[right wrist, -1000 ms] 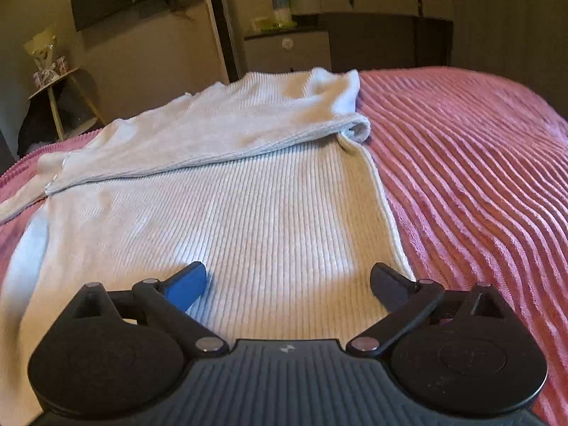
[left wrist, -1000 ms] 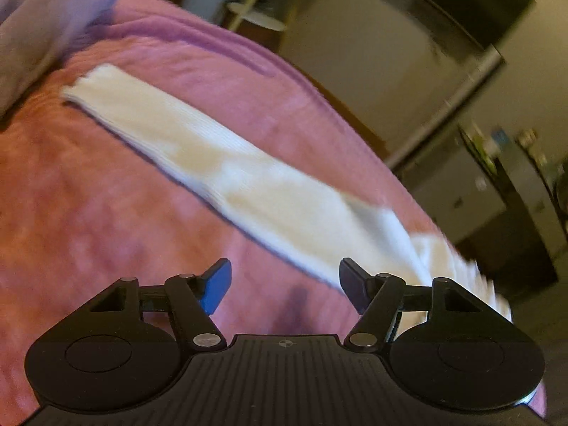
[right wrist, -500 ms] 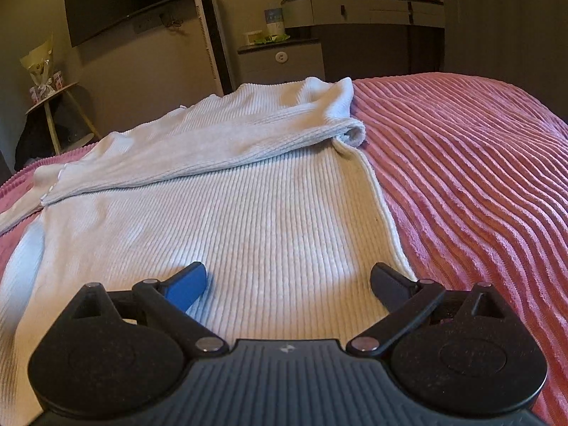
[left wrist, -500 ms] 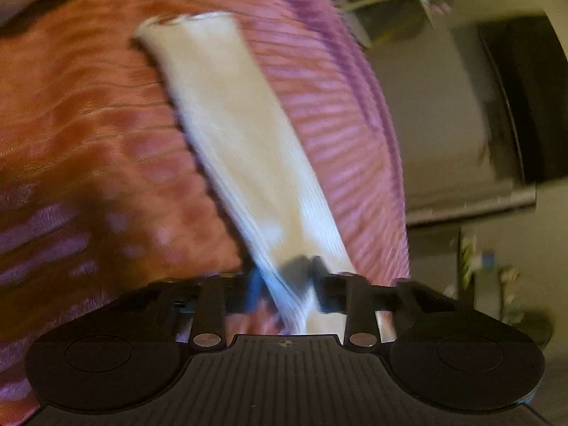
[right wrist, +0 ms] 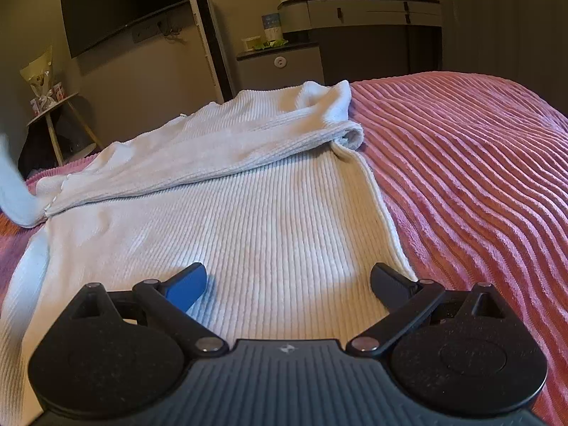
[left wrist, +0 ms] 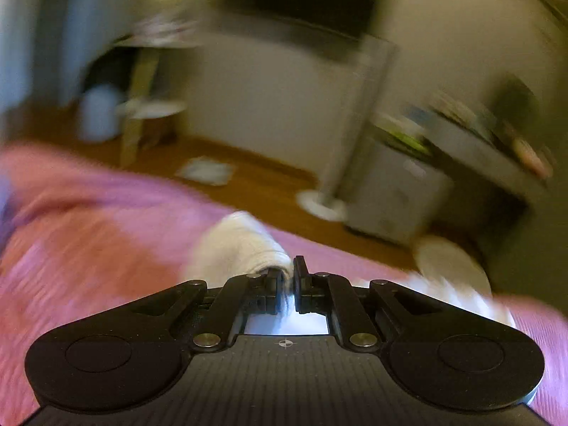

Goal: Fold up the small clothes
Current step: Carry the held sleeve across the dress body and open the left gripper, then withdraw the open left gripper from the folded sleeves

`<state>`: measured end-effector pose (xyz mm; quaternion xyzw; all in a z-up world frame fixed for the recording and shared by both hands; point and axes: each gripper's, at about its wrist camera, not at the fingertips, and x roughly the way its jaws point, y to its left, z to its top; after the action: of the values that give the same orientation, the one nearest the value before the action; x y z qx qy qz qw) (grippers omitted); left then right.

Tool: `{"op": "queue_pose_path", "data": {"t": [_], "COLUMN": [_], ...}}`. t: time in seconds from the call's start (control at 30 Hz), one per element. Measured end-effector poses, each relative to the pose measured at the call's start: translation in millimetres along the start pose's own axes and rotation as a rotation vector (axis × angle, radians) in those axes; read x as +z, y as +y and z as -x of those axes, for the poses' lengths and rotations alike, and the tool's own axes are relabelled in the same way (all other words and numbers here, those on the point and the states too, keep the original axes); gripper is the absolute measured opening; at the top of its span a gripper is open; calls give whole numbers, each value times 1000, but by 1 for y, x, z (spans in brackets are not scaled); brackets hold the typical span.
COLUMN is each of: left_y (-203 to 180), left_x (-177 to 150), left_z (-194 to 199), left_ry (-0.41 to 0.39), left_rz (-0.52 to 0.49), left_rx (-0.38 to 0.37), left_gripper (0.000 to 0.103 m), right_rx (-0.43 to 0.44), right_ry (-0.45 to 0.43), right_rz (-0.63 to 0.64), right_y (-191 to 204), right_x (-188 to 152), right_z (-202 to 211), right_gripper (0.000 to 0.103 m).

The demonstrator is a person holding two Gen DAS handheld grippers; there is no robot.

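Note:
A white ribbed sweater (right wrist: 220, 220) lies flat on the pink bedspread (right wrist: 479, 184), with one sleeve folded across its upper part. My right gripper (right wrist: 289, 280) is open and hovers over the sweater's lower body. My left gripper (left wrist: 287, 280) is shut on the other white sleeve (left wrist: 238, 248) and holds it lifted above the pink bedspread (left wrist: 88, 234); that view is blurred by motion. The lifted sleeve also shows at the left edge of the right wrist view (right wrist: 14, 191).
A dark dresser (right wrist: 358, 35) and a white tower fan (right wrist: 211, 42) stand beyond the foot of the bed. A small wooden side table (right wrist: 56, 120) stands at the far left. The bedspread stretches away to the right of the sweater.
My left gripper has shut on the loose sleeve and lifted it, swinging the view up toward the room. My right gripper has stayed open over the sweater, moving slightly.

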<state>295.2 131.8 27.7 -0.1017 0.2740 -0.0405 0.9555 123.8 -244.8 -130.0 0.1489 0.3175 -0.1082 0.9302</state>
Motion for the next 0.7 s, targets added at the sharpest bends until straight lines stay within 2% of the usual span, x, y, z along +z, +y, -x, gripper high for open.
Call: {"op": "queue_pose_path", "data": {"t": [0.07,0.17,0.2,0.27,0.33,0.37,0.47,0.53,0.63,0.7], "left_y": [-50,-103,-112,-118,-108,-98,-71,-56,-58,-55], "left_x": [-13,-47,-59,-83,-99,-109,-133,-143,-148,-146], "left_z": [-7,-26,-31,-33,-24,-17,5,13,4,2], "left_ry": [70,156,194,248,255,254,231,204,235,214], "left_rz": [-112,-236,-251,-237,-151,-77,80,116,-11,-46], "left_rx": [-82,-92,-78,-46,-24,-12,31,89,139,192], "left_gripper": [11,20,32,51,59,62,62,62,58,57], "right_rx": [5,17,20,28,32,33,33,36,44,35], "right_ry": [-5,-13,-15,-24,-27,-30,-33,-32,-28,-22], "right_rz": [-9,-27,-31,-41,-46,-50,-55,-44,-37,-32], "right_y": [-1,-3,-4,-5,-6,-6,-5,-4,-2,3], "right_x": [0,0,0,0,0,0,1,1,3,6], "right_z": [0,1,2,3,3,2,2,3,6,9], "right_gripper": [99,99,99,99,99,99,99,99,97,91]}}
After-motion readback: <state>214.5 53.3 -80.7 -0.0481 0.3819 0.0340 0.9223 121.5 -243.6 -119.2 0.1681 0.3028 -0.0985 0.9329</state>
